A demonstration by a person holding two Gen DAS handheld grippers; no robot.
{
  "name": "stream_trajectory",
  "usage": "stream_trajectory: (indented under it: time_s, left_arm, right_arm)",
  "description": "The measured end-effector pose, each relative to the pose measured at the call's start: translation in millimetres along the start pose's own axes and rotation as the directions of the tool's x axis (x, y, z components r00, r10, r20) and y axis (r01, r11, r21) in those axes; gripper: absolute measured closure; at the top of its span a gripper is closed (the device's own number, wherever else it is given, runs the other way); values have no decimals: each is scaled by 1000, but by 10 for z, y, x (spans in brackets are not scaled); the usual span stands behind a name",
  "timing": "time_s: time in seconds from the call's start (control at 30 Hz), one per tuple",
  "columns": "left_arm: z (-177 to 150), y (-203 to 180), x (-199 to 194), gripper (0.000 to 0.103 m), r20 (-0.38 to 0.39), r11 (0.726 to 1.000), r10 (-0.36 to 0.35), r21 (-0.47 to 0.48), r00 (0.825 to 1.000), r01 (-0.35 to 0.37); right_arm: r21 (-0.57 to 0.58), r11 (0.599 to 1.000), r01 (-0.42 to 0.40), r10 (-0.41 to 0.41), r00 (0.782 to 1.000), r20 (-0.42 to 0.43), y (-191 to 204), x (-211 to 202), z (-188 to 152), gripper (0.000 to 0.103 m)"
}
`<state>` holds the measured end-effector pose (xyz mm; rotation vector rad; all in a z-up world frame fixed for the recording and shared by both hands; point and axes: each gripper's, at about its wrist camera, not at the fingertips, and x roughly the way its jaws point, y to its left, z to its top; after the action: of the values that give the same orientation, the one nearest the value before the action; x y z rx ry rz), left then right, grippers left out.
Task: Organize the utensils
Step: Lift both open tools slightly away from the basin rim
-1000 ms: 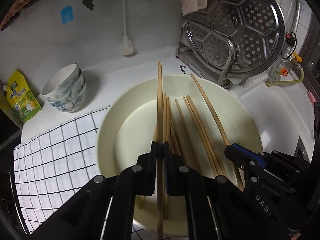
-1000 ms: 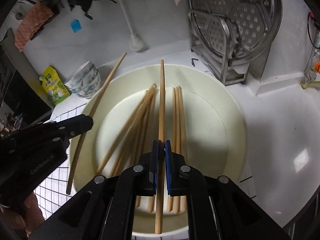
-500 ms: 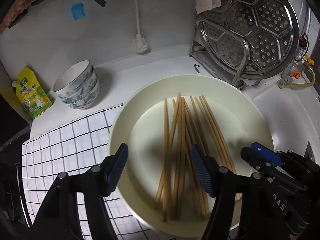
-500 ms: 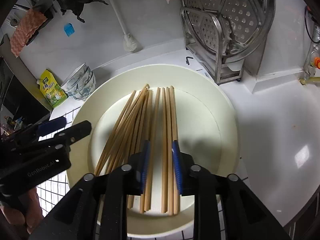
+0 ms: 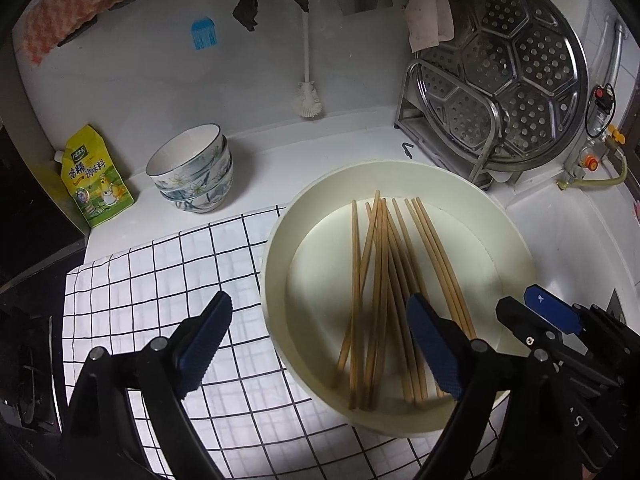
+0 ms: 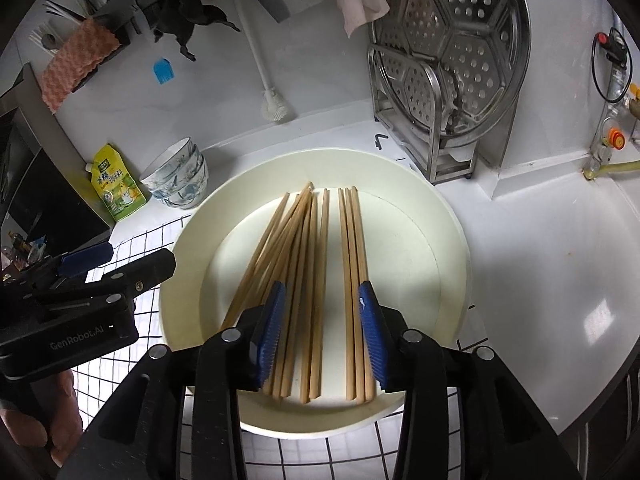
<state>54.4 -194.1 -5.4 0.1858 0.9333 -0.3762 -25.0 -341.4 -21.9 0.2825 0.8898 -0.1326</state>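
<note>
Several wooden chopsticks (image 5: 384, 280) (image 6: 304, 264) lie loose in a cream round basin (image 5: 276, 240) (image 6: 452, 240), a fanned bundle with three straight ones beside it. My left gripper (image 5: 319, 308) hovers over the basin's left rim, its jaws wide and still opening, with nothing pressed between them. My right gripper (image 6: 322, 292) hangs above the near ends of the chopsticks; its jaws are also opening and the pads touch nothing. Each view catches the other gripper at its edge: the right gripper (image 5: 552, 312) and the left gripper (image 6: 100, 264).
The basin sits partly on a checked cloth (image 5: 160, 280). Stacked patterned bowls (image 5: 192, 176) and a yellow pouch (image 5: 92, 176) stand at the back left. A perforated steel steamer tray (image 5: 508, 76) leans in a rack at the back right. A white brush (image 5: 308, 96) hangs on the wall.
A second ago each gripper was shut on one chopstick. Both have let go, the chopsticks now lie in the basin, the jaws have spread, and both grippers have drawn up and back.
</note>
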Motion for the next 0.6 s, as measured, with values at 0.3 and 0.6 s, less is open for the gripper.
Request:
stream_trajectory:
  time_s: [0.3,0.6]
  left_arm:
    - [-15,48,-227,12,46,1000,-11,-11,999,12]
    - [-53,100,-403,7,63,1000,-10,-21,998,12]
  right_arm:
    - [-25,999,20,-20,1000,4,103,-134,-67,57]
    - [-30,999,30,-29,999,17,130,-270,-110,46]
